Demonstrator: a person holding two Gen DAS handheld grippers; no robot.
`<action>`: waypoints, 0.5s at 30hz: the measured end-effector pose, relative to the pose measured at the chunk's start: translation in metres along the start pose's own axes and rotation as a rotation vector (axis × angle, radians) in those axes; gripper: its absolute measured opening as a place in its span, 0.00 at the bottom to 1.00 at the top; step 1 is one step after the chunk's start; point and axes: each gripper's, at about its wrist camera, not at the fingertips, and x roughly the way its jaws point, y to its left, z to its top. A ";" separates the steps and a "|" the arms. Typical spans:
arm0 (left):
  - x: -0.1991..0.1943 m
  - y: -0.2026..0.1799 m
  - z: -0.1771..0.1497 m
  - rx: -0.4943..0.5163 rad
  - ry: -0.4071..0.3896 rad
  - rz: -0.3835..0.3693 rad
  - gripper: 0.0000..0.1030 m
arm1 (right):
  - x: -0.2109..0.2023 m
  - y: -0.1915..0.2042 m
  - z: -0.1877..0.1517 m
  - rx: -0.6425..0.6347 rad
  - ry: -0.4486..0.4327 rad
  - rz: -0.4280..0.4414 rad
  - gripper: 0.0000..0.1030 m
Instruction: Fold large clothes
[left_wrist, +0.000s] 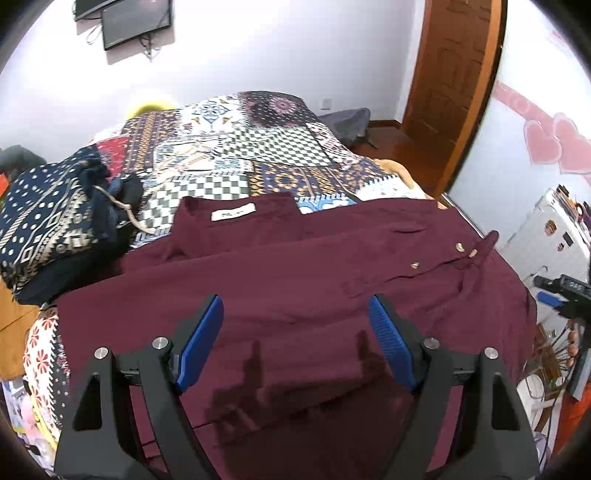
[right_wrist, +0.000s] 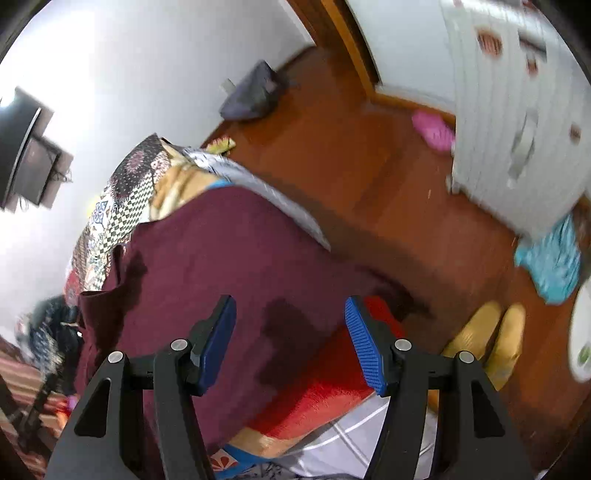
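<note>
While the maroon shirt (left_wrist: 295, 266) lies spread across the near end of the bed (left_wrist: 258, 147), both grippers hang over it with nothing in them. The left gripper (left_wrist: 295, 317) points down at the shirt's broad middle, its blue-padded fingers (left_wrist: 201, 343) standing wide apart with only cloth and their own shadow below them. The shirt's white neck label (left_wrist: 233, 214) lies at its far edge from that gripper, and three small gold buttons (left_wrist: 460, 247) sit on a narrow strip toward the shirt's right side. The patchwork bedspread (left_wrist: 236, 140) shows beyond the shirt. Just beside the shirt's left edge is a heap of dark blue patterned cloth (left_wrist: 48, 229), touching or overlapping it where the two meet.

The right gripper (right_wrist: 291, 332) is over the shirt's right-hand edge, where the cloth drapes toward the side of the bed. Its fingers (right_wrist: 364, 350) are parted too, somewhat less widely, and grip nothing; the picture there is blurred. Under the shirt's edge a bright red blanket (right_wrist: 325, 391) shows. Past the shirt on that side lies the brown wooden floor (right_wrist: 351, 166), with a pair of yellow slippers (right_wrist: 491, 339) near the bed, a turquoise cloth (right_wrist: 554, 262) and a white cabinet (right_wrist: 509, 110) farther off.
</note>
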 end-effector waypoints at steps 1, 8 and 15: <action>0.001 -0.003 0.000 0.003 0.004 -0.003 0.78 | 0.003 -0.004 0.000 0.024 0.012 0.012 0.57; 0.011 -0.008 -0.004 -0.004 0.033 -0.003 0.78 | 0.008 -0.011 0.004 0.063 0.024 0.085 0.67; 0.018 -0.001 -0.008 -0.042 0.054 0.013 0.78 | 0.019 -0.005 0.008 0.054 -0.020 0.024 0.55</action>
